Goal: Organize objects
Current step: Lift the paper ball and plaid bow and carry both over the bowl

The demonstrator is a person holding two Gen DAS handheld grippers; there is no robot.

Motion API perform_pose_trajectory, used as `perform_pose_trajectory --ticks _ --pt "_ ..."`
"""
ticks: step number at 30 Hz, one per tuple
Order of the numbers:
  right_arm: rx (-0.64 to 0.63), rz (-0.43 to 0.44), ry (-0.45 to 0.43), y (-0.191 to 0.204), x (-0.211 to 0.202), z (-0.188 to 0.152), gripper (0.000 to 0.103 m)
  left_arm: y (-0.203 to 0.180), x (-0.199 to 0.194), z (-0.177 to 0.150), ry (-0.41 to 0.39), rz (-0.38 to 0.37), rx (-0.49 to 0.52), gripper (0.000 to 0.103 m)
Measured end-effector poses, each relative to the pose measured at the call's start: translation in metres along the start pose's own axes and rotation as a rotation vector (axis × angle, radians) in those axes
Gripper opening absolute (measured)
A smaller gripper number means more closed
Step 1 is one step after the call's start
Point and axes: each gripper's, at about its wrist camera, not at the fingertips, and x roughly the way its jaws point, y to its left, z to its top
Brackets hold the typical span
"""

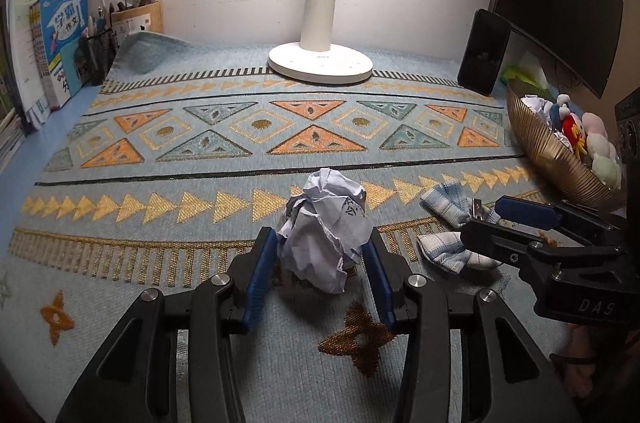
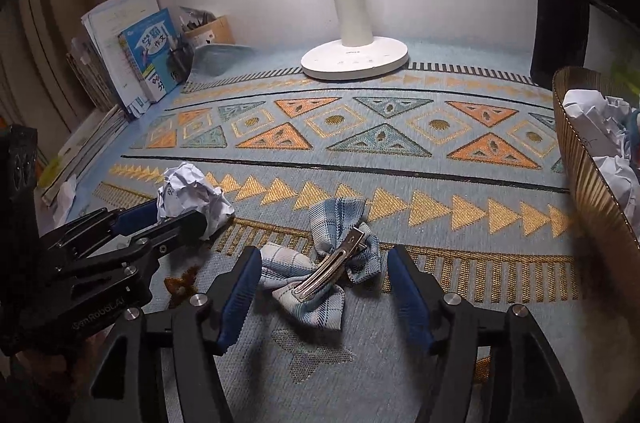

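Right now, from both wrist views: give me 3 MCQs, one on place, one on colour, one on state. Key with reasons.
1. Where is the crumpled paper ball?
A. Between the left gripper's jaws
B. Under the lamp base
C. On the books

2. What colour is the lamp?
A. Black
B. White
C. Red

3. How does the right gripper stand to the plaid bow hair clip?
A. Shut on it
B. Open around it, pads apart from it
C. Lifting it above the bowl

Key: 1 A, blue pads flank the ball on the mat. 2 B, base and post are white. 3 B, gaps show on both sides; the clip lies on the mat.
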Motion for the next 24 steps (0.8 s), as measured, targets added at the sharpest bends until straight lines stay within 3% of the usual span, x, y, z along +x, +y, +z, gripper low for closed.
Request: perform_pose_trajectory --ticks 12,14,19,24 --pt "-0.026 0.007 0.041 0.004 0.008 -0.001 0.063 0.0 0.0 0.0 0.0 -0.004 -0.005 0.042" --pt "-0.033 0.005 0.043 0.004 0.008 -0.001 0.044 0.001 -0.001 0.0 0.0 -0.006 -0.005 0.042" --pt "-0.065 -0.004 0.042 0.011 0.009 -0.001 0.029 -0.001 -0.001 0.0 -0.002 -0.008 0.003 0.042" --pt "-0.068 -0.004 0.029 0.011 0.007 -0.002 0.022 -0.001 -0.001 0.0 -0.003 -0.01 0.003 0.042"
